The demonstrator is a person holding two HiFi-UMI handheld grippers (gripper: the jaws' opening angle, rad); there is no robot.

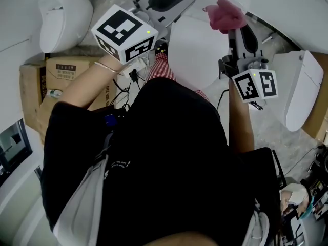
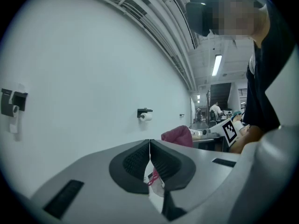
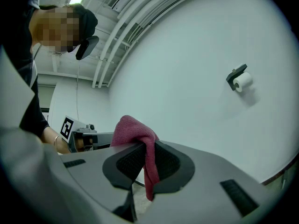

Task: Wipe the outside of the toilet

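The right gripper (image 3: 142,148) is observed clenched on a crumpled magenta terry cloth (image 3: 138,133). The cloth is bunched over the jaw tips, and a tail of it hangs down between the ribbed black pads. In the head view the right gripper (image 1: 234,27) is held raised at the upper right edge of the white ceramic toilet (image 1: 197,50), which stands directly ahead of the person, between the two grippers. Whether the cloth (image 1: 224,14) touches the toilet cannot be told.

The left gripper (image 2: 149,143) is found closed with nothing gripped, its pads met at the tips. In the head view it is held at the toilet's upper left edge.

Both grippers are pointed at a plain pale wall (image 2: 84,78), on which a black toilet-roll holder (image 3: 240,80) is mounted. Brown cardboard boxes (image 1: 61,73) are noted on the floor at the left, below a second white toilet (image 1: 61,17).
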